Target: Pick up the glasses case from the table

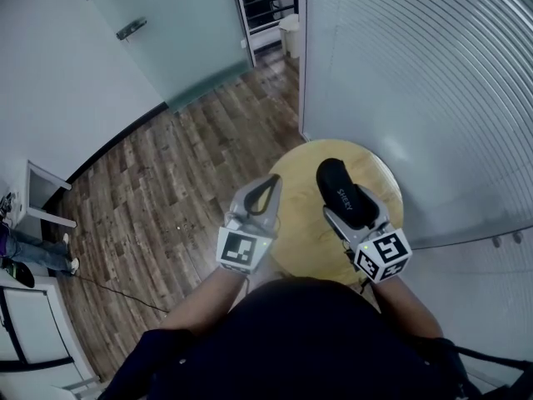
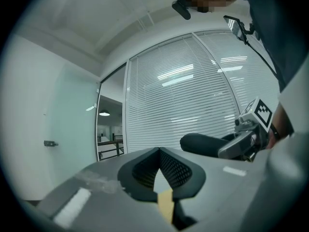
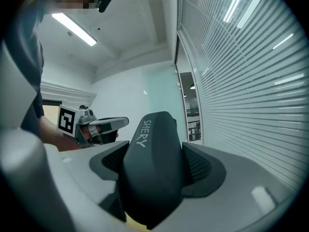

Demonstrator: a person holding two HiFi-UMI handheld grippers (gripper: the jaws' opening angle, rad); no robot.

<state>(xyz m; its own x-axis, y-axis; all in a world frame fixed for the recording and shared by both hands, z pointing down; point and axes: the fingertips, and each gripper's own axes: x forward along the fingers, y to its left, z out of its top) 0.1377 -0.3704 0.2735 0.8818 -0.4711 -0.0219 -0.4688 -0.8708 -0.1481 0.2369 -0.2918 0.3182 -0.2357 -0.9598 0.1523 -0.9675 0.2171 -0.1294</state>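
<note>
A black glasses case (image 1: pixel 337 186) printed "SHERY" is clamped between the jaws of my right gripper (image 1: pixel 350 202), over the right half of the round wooden table (image 1: pixel 298 186). In the right gripper view the case (image 3: pixel 152 163) fills the gap between both pads and sticks out past the right gripper (image 3: pixel 157 158). My left gripper (image 1: pixel 268 183) hangs at the table's left edge, shut, with nothing in it; its jaws meet at the tip (image 2: pixel 158 150). From the left gripper view the case (image 2: pixel 203 143) shows held in the air to the right.
A glass wall with white blinds (image 1: pixel 416 73) stands close behind and right of the table. A frosted glass door (image 1: pixel 183 32) is at the far left and a white bin (image 1: pixel 289 33) by the doorway. Wood floor (image 1: pixel 166 190) lies left of the table. A person's legs (image 1: pixel 33 252) show at the left edge.
</note>
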